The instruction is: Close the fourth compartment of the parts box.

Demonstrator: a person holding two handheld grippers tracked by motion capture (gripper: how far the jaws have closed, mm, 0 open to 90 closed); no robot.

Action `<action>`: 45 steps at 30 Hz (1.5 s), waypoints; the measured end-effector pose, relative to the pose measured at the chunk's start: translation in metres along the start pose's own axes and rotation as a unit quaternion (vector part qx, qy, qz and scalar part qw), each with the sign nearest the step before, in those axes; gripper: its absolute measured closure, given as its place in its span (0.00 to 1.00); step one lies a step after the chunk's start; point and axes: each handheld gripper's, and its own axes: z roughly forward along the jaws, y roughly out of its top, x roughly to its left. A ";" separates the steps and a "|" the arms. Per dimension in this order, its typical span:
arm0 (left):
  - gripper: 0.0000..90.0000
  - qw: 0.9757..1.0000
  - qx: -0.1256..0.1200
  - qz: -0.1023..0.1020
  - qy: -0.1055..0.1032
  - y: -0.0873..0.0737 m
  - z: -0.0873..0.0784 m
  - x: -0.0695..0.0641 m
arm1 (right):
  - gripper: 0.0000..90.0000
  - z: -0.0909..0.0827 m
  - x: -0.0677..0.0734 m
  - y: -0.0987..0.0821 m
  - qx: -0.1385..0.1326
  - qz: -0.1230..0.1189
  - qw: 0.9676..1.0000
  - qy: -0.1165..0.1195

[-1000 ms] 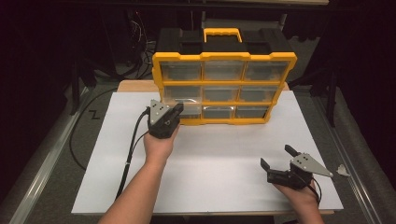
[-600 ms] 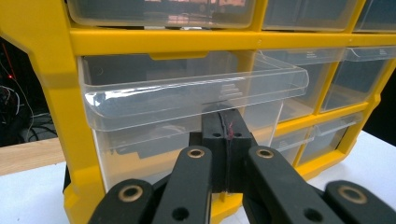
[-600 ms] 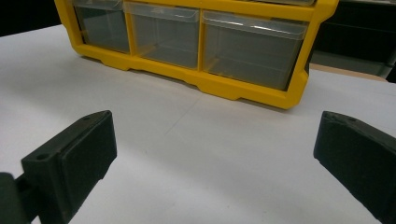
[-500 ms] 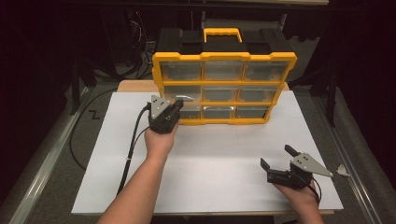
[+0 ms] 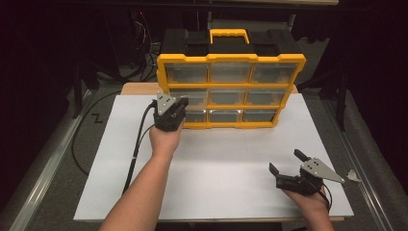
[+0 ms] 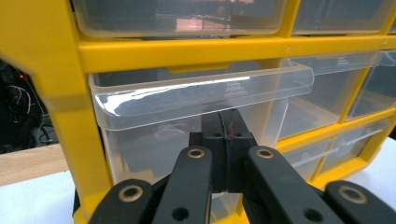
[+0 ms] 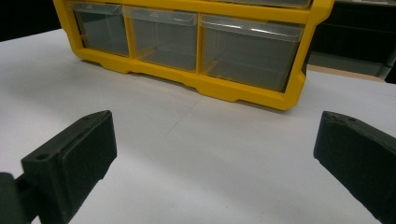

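Standing upright, yellow organizer (image 5: 231, 91) holds clear drawers (image 6: 201, 98), contents unclear.

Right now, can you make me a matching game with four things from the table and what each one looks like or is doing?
Things:
1. yellow plastic drawer cabinet
2. left gripper
3. right gripper
4. clear plastic drawer in the middle row on the left

States:
A. jaws wide apart above the white table
B. slid out a bit from its slot
C. stands upright at the back with a handle on top
D. jaws closed together, tips under a drawer's lip

Pairs: 1-C, 2-D, 3-A, 4-B
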 end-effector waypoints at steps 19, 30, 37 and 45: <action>1.00 1.000 0.005 0.000 0.020 0.005 0.015 0.009 | 0.01 0.000 -0.003 -0.002 0.000 0.010 1.000 0.005; 1.00 1.000 0.013 -0.002 0.015 0.004 0.012 0.010 | 0.01 0.001 -0.001 -0.001 0.001 0.007 1.000 0.005; 1.00 1.000 0.013 -0.004 0.002 -0.006 -0.001 0.008 | 0.01 0.001 0.000 -0.002 0.003 0.006 1.000 0.006; 1.00 1.000 0.017 -0.003 -0.010 -0.025 -0.019 0.010 | 0.01 0.000 0.001 -0.001 0.003 0.005 1.000 0.006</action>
